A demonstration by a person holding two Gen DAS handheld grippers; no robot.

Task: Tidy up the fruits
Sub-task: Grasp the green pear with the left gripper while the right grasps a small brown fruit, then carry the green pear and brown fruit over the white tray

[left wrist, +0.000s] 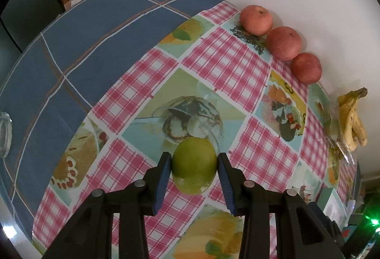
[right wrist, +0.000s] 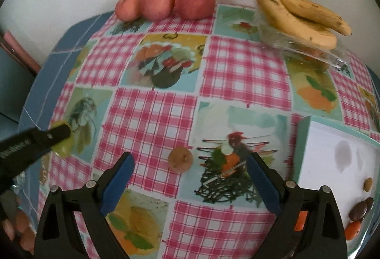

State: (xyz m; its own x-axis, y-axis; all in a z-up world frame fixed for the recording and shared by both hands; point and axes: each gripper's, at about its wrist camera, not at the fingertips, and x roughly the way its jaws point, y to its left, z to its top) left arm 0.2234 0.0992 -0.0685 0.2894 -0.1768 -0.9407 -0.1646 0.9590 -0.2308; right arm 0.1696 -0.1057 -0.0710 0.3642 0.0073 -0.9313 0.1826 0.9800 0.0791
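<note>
A: Where's the green fruit [left wrist: 194, 165]?
B: Clamped between the left gripper [left wrist: 194, 164]'s jaws, just over the tablecloth [left wrist: 225, 62].
A: The right gripper [right wrist: 190, 172]?
B: Jaws apart, holding nothing; a small brown fruit [right wrist: 180, 159] between them. Apples [right wrist: 166, 5] at twelve o'clock, bananas [right wrist: 301, 14] at one.

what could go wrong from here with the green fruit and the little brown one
The left gripper pinches the round green fruit only at its sides, so it could slip out and roll. The small brown fruit sits loose between the right gripper's wide-open jaws; a glancing contact might knock it away.
</note>
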